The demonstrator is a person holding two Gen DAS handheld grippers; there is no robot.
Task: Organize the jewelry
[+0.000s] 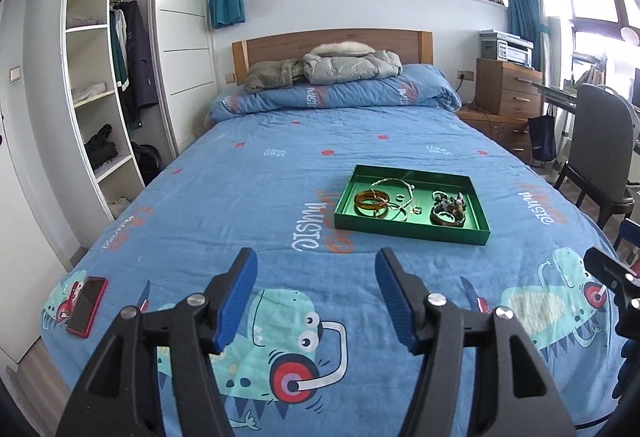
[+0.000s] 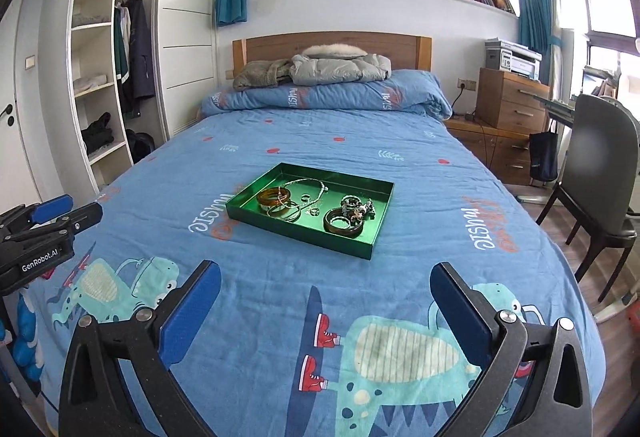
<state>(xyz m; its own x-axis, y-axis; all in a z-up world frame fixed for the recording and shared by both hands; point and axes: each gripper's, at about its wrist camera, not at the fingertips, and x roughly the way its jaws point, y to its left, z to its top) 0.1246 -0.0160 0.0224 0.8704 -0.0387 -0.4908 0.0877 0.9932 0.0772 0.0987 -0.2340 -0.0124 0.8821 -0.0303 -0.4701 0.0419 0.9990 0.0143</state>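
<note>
A shallow green tray [image 1: 412,229] with a glossy, metallic-looking floor and low straight walls sits flat on the bed [image 1: 280,173], roughly in the middle of the quilted blue cover printed with cartoon dinosaurs and small red dots. All the jewelry is inside it. Toward the tray's left side lie amber bangles [image 1: 371,200] — smooth, translucent rings, one overlapping another — with a thin pale chain necklace [image 1: 394,187] looped loosely beside and over them. A small ring [image 1: 400,197] lies near the middle of the floor. On the right side a dark, thick bangle [image 1: 448,218] rests flat, and just behind it sits a tangle of dark beaded pieces [image 1: 450,199] whose separate items I can't make out.

Both grippers hover over the near end of the bed, well apart from the tray. The left gripper [image 1: 316,301] has its fingers spread wide with nothing between them; the pads are ribbed blue rubber on black jointed arms with silver rivets. The right gripper [image 2: 326,311] stands wider still, likewise empty — flat blue pads, matte black frame.

A red-cased phone [image 1: 87,306] lies on the cover near the bed's left edge. At the headboard [image 1: 332,41], plain wood, a puffy grey jacket [image 1: 352,65] rests on the folded duvet.
</note>
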